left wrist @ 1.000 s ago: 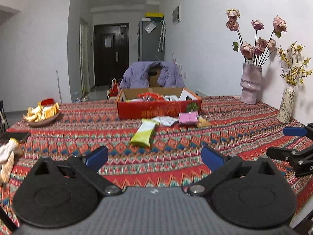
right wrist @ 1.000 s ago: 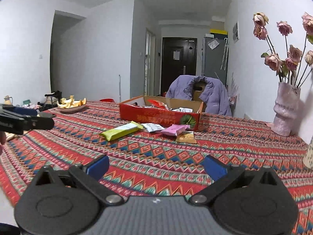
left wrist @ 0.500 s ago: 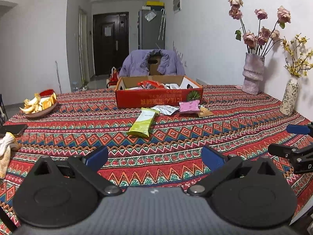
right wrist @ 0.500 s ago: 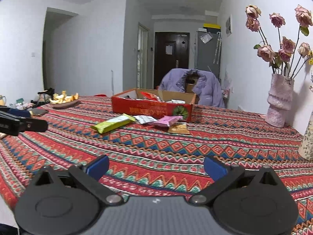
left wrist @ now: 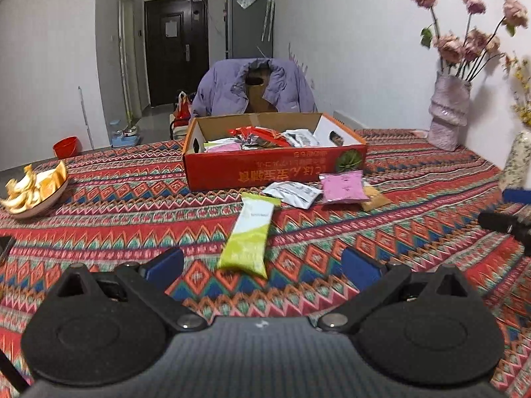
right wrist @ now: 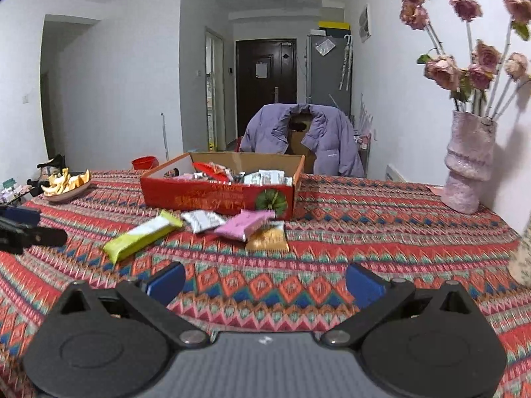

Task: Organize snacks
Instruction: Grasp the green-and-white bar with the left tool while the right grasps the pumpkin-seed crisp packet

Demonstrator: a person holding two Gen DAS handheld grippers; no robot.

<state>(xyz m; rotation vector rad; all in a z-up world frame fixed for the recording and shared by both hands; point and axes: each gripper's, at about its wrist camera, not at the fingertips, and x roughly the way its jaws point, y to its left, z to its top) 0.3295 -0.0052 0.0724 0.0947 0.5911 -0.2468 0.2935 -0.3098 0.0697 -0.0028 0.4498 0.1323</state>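
Note:
A red cardboard box (left wrist: 275, 167) (right wrist: 219, 195) holding several snack packets stands on the patterned tablecloth. In front of it lie a green-and-white bar (left wrist: 249, 235) (right wrist: 142, 235), a silver packet (left wrist: 293, 194) (right wrist: 202, 220), a pink packet (left wrist: 343, 187) (right wrist: 244, 225) and a gold packet (left wrist: 375, 199) (right wrist: 268, 240). My left gripper (left wrist: 262, 265) is open and empty just short of the green bar. My right gripper (right wrist: 265, 280) is open and empty, a short way before the gold packet.
A dish of orange peel (left wrist: 33, 189) (right wrist: 68, 182) sits at the left. A pink vase of dried roses (left wrist: 448, 116) (right wrist: 468, 162) and a second vase (left wrist: 517, 162) stand by the right wall. A chair with a purple jacket (left wrist: 255, 86) is behind the table.
Both grippers have moved forward over the table toward the loose packets and the box, which now look larger and closer. Both stay open.

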